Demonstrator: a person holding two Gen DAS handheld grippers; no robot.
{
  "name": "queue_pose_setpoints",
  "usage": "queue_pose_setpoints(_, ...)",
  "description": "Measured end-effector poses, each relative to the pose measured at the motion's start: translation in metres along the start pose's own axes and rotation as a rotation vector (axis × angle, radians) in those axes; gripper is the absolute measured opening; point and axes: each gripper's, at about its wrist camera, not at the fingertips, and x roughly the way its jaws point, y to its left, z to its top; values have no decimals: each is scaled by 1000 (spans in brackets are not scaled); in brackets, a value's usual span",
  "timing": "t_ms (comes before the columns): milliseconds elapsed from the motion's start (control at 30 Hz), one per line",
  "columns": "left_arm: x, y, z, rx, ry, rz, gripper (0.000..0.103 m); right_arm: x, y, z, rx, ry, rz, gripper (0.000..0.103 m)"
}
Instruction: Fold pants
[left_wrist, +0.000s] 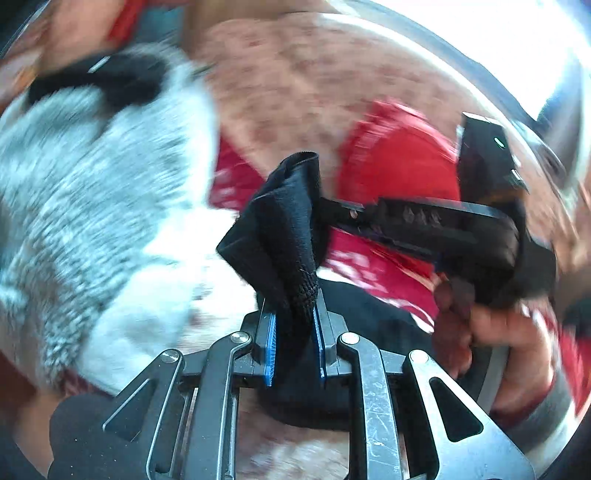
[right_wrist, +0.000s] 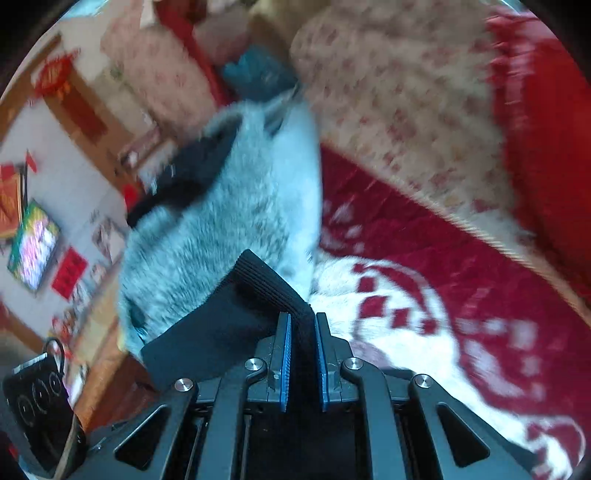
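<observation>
Both clenched on black pants (left_wrist: 284, 229): left tongs (left_wrist: 294, 317), right tongs (right_wrist: 303, 332). Risk of bunched hem slipping free mid-swing, spoiling alignment.

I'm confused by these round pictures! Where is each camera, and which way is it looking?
Left wrist: rides the left gripper, looking along its fingers at pinched black pants; right gripper and the person's hand show.
Right wrist: rides the right gripper, also pinching pants; only its own fingers show.
Shared: pants, grey fluffy garment, red patterned blanket.
</observation>
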Motion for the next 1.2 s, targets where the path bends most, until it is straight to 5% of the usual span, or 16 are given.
queue_pose_setpoints(67,4,-26,-13,83,28,-35,15,-37,-22,-7,76,-73,-49,13)
queue_pose_setpoints(200,31,-57,-47,198,131,-43,15,-97,-70,-42,275,-150,-72,44)
queue_pose_setpoints(367,43,-66,-53,223,156,-16,15,-130,-96,-86,457,-185,20,50)
queue_pose_setpoints(633,32,-73,-70,273,148,26,15,-92,-59,-88,422,-73,92,51)
queue_pose_setpoints(667,31,-72,-70,274,151,25,15,-82,-52,-87,403,-47,80,50)
queue_pose_setpoints(733,24,-68,-68,278,173,28,15,-67,-47,-90,381,5,40,19)
queue_pose_setpoints(767,20,-65,-66,277,182,9,17,-63,-45,-91,364,13,12,14)
queue_pose_setpoints(867,-12,-57,-57,282,165,-88,26,-80,-43,-95,335,-23,14,11)
queue_pose_setpoints(1000,-41,-62,-45,319,93,-98,40,-125,-41,-100,282,-88,-19,11)
queue_pose_setpoints(1067,-40,-65,-41,310,90,-110,53,-149,-43,-105,263,-106,-49,11)
queue_pose_setpoints(1200,-11,-71,-43,297,152,-83,53,-184,-62,-126,253,-83,-207,11)
